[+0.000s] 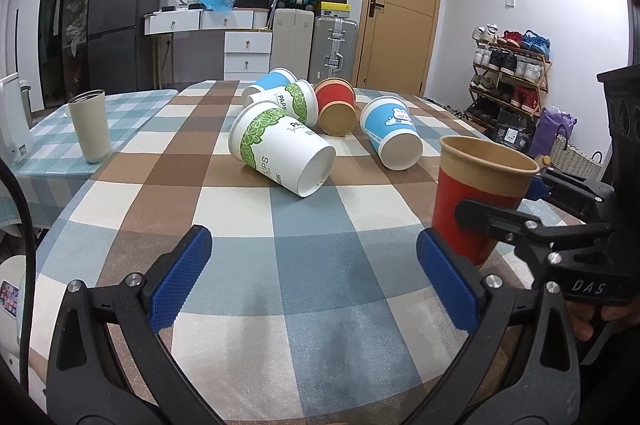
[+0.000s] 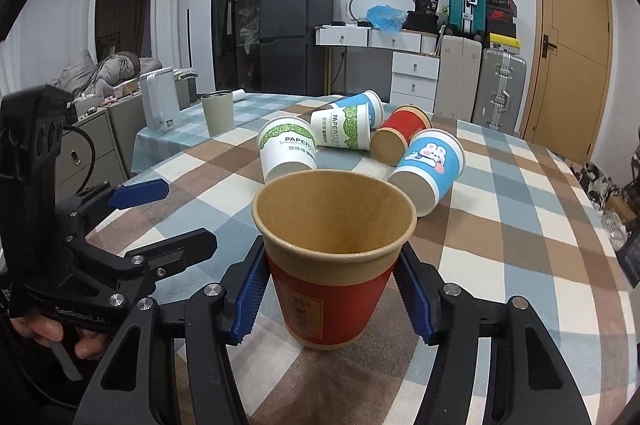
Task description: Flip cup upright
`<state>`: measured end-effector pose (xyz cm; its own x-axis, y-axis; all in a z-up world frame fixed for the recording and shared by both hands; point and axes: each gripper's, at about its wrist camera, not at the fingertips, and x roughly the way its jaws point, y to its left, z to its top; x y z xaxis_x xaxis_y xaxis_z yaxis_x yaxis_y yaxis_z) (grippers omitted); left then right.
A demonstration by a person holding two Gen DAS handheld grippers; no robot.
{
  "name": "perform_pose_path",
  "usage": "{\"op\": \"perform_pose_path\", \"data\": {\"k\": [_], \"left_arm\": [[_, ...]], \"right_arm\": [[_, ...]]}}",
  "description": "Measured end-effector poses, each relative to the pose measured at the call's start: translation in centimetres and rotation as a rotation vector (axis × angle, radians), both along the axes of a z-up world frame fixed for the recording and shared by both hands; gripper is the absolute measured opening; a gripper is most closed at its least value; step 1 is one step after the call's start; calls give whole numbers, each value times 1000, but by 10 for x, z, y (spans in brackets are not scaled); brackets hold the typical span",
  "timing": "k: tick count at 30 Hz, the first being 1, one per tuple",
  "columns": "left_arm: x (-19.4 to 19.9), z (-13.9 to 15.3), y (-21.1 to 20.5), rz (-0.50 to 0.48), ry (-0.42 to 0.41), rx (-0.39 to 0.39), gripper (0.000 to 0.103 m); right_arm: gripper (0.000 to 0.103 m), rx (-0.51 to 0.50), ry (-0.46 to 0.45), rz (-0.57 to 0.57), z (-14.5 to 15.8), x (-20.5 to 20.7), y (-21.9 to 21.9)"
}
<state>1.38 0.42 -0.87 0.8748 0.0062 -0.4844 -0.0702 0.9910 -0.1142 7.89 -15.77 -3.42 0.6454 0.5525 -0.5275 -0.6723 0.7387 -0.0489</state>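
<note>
A red and brown paper cup (image 2: 332, 265) stands upright on the checked tablecloth (image 2: 500, 265), its mouth up. My right gripper (image 2: 332, 293) has its blue pads (image 2: 250, 299) on both sides of the cup and is shut on it. The cup also shows at the right of the left wrist view (image 1: 480, 193), with the right gripper's fingers (image 1: 496, 221) around it. My left gripper (image 1: 314, 273) is open and empty above the cloth, left of the cup. Several cups lie on their sides behind: a green-leaf white cup (image 1: 280, 153), a blue rabbit cup (image 1: 390, 131), a red cup (image 1: 336, 105).
A beige tumbler (image 1: 90, 125) stands upright at the far left on a second checked cloth. A white appliance (image 2: 160, 101) stands beyond it. A second green-leaf cup (image 2: 340, 129) and another blue cup (image 2: 360, 103) lie in the pile. A fridge, suitcases and a door are behind the table.
</note>
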Motion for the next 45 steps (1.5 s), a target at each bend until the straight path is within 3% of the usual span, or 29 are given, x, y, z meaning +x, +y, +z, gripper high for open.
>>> {"op": "perform_pose_path", "data": {"k": [11,16,20,27,36,45], "left_arm": [[0,0,0,2,-2,0,102],[0,2,0,-3,-11,-7,102],[-2,4,-1,-13,-29,-20,102],[-7,9,-2,-30,-58,-35,102],[-9,10,-14,-63,-75,-30,102],[-7,7,-28,-93,-82,5,102]], "right_arm": [[65,-16,9,17,-2,0,1],[71,2,14,28,-1,0,-1],[79,42,27,34,1,2,-8],[103,117,15,28,8,-2,-28],[103,164,-38,25,11,-7,-60],[103,209,-26,29,10,-11,-76]]}}
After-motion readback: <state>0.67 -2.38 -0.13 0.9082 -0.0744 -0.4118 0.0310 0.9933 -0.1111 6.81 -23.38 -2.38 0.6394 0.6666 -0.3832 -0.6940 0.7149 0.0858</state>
